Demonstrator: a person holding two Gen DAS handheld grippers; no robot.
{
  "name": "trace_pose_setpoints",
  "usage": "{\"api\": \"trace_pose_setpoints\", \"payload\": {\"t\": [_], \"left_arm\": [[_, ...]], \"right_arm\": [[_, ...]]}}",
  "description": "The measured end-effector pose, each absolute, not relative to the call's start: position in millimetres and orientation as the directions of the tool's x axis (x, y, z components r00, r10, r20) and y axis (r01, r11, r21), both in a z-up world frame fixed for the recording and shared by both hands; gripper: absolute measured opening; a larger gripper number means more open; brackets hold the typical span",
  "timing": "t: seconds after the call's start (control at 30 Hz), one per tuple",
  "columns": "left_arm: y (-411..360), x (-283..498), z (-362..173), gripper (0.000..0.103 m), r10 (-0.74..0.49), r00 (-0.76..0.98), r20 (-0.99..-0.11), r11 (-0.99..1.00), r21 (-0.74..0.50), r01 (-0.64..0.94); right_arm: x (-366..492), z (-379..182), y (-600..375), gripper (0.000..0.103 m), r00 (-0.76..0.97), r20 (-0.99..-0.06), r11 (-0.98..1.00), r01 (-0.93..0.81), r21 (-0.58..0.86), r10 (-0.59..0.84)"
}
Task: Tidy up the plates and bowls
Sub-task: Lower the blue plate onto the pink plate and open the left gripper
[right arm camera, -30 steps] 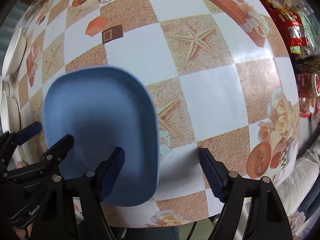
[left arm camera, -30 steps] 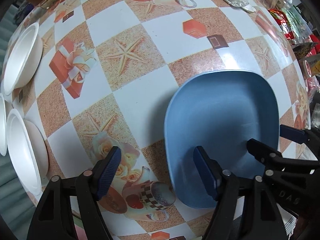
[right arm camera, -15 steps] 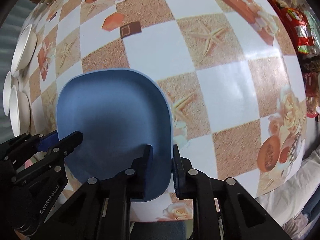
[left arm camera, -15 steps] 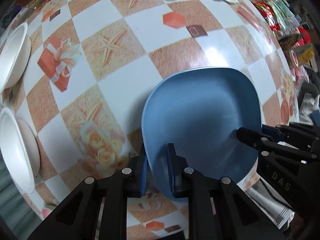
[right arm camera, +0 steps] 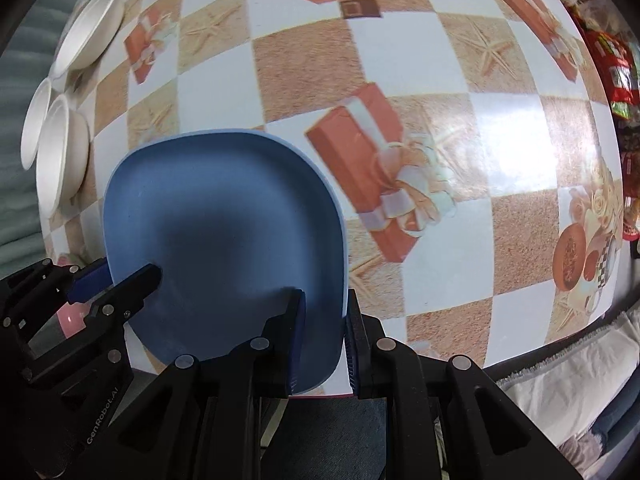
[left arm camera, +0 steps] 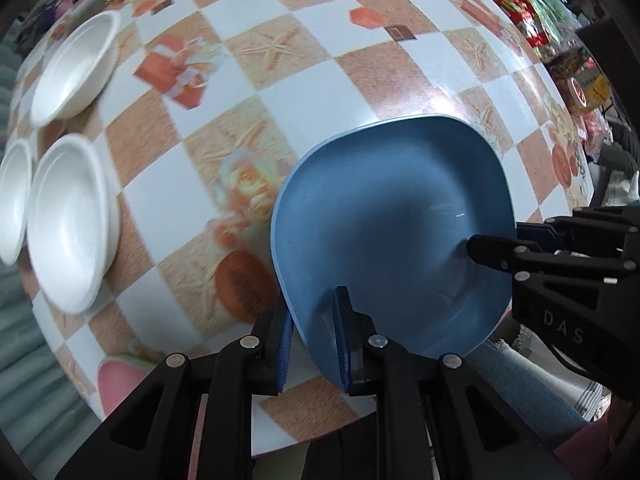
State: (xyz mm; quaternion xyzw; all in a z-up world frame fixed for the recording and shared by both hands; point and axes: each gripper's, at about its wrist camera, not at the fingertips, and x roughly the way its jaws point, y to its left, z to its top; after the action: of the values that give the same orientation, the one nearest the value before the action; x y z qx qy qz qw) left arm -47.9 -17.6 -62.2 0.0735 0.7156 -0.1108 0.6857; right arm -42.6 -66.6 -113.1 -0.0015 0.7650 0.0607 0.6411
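the checked table [left arm camera: 400, 80] is under me, three white bowls [left arm camera: 68, 220] sit at its left edge. my left gripper [left arm camera: 312, 344] and right gripper [right arm camera: 324, 344] are both closed on opposite rims of the blue plate [left arm camera: 392, 220], lifted above the table. if my hands drift apart or tilt differently, the thin rim can slip out and the plate drops.

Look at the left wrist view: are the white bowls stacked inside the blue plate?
No. The three white bowls sit on the table's left side, apart from the blue plate.
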Motion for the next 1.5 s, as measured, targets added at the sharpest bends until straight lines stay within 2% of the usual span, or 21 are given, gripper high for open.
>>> {"api": "trace_pose_setpoints", "payload": {"t": [0.43,0.73,0.9,1.17,1.43,1.5], "left_arm": [[87,-82,-33,0.020,-0.055,0.017,-0.998,0.998,-0.054,0.034],[156,-128,-28,0.020,-0.040,0.012,-0.999,0.975,-0.041,-0.219],[176,-152,-36,0.020,-0.043,-0.005,-0.999,0.950,-0.039,-0.309],[197,-181,-53,0.020,-0.082,-0.033,-0.996,0.903,-0.061,-0.424],[204,-180,-66,0.020,-0.100,-0.025,-0.995,0.887,-0.078,-0.456],[206,-179,-67,0.024,-0.096,-0.029,-0.995,0.885,-0.072,-0.460]], "right_arm": [[-38,-84,50,0.021,-0.141,-0.988,0.935,-0.336,0.110,0.065],[-59,-94,137,0.021,-0.166,-0.986,0.816,-0.565,0.122,0.033],[-75,-102,175,0.021,-0.183,-0.983,0.747,-0.652,0.127,0.007],[-106,-127,217,0.021,-0.186,-0.981,0.667,-0.737,0.110,-0.044],[-112,-143,246,0.021,-0.168,-0.983,0.639,-0.765,0.080,-0.077],[-110,-144,249,0.021,-0.174,-0.982,0.641,-0.762,0.092,-0.066]]}}
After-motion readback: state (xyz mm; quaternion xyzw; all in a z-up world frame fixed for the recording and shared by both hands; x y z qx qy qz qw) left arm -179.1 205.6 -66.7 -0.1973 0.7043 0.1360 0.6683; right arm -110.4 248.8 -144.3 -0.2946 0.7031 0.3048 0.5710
